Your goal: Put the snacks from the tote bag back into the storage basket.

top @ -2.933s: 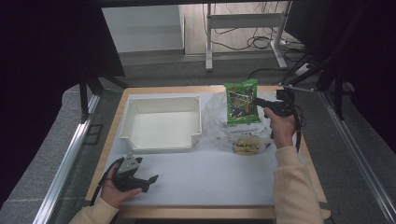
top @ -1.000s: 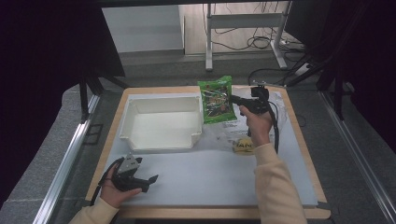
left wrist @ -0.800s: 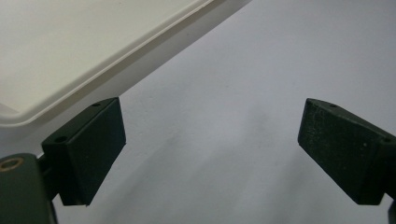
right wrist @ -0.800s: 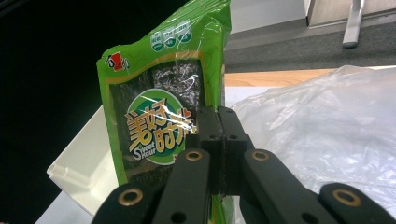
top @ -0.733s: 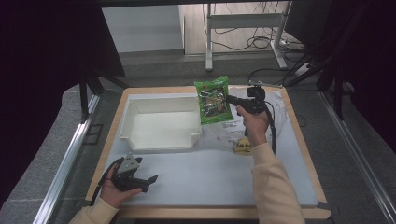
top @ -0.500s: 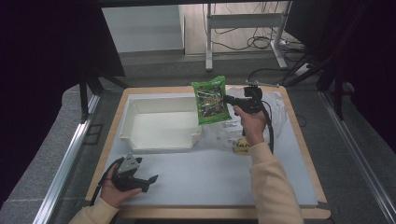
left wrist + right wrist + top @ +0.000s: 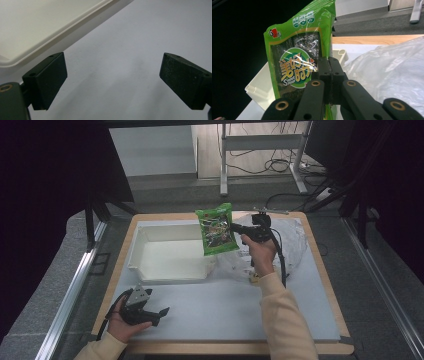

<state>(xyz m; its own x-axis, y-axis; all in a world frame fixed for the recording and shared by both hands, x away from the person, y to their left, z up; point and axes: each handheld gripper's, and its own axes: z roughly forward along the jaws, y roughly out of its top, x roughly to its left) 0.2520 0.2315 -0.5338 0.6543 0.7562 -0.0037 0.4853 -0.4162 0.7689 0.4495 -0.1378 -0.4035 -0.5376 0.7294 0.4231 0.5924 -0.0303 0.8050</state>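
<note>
Counted: 2 grippers, 1 green snack packet (image 7: 216, 229), 1 white tray (image 7: 170, 255), 1 clear plastic bag (image 7: 292, 237), 1 small yellowish item (image 7: 255, 279) on the bench (image 7: 225, 312) by the right forearm. Right gripper (image 7: 235, 227), centre of high view, has its fingers (image 7: 329, 72) pressed together, pinching the packet by its edge; packet hangs upright in the air over the tray's right rim, printed face to the camera. Left gripper (image 7: 162, 311), lower left, rests on the bench w/ fingers (image 7: 47, 80) spread, nothing btwn them. Vs earliest frame: packet & right hand have shifted left from above the bag to the tray's edge; left gripper is unmoved.
</note>
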